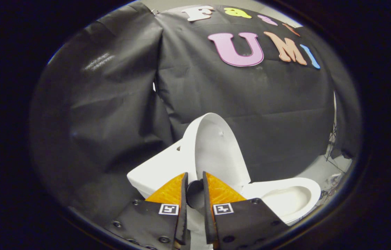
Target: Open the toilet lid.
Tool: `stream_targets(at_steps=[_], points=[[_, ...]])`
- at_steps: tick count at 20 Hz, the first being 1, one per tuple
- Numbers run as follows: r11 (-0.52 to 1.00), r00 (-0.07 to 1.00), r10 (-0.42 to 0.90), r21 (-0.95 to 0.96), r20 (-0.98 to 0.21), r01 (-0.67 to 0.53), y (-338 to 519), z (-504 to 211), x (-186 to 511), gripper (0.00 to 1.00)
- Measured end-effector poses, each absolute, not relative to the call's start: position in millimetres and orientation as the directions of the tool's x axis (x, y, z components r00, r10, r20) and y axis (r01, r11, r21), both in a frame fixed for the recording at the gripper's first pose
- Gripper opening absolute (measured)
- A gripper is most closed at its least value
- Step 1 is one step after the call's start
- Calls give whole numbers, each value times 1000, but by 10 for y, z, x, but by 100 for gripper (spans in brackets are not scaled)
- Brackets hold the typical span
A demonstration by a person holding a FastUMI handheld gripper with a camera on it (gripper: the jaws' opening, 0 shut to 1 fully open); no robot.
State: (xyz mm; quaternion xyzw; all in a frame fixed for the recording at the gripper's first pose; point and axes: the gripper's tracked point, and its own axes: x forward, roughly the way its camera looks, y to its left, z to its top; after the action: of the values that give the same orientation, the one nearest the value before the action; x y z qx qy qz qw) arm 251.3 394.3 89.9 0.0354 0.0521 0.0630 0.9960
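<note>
Gripper view: the gripper (195,178) is low, right at the toilet (153,173).
Gripper: its two fingers stand close together, with a thin gap between them. The lid's edge seems to sit in that gap, but I cannot tell if both fingers press on it.
Toilet lid (216,149): it is white and it stands up, just ahead of the fingertips. It looks open, or very nearly open.
Which way it points: its long side runs from the hinge near the fingers up to the round top. Its hollow inside faces the bowl (285,198).
Bowl: it lies beyond the fingers, on the lid's open side.
How to do this step well: I think the lid should be eased back slowly until it rests by itself. Then spread the fingers gently, so it does not fall shut.
</note>
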Motion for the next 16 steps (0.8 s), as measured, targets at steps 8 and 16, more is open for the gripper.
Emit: stream_targets(at_steps=[8,16], points=[[963,957,263,92,-120,-253,4033,651,2343,63],[959,938,284,59,-197,-278,3853,445,1906,99]])
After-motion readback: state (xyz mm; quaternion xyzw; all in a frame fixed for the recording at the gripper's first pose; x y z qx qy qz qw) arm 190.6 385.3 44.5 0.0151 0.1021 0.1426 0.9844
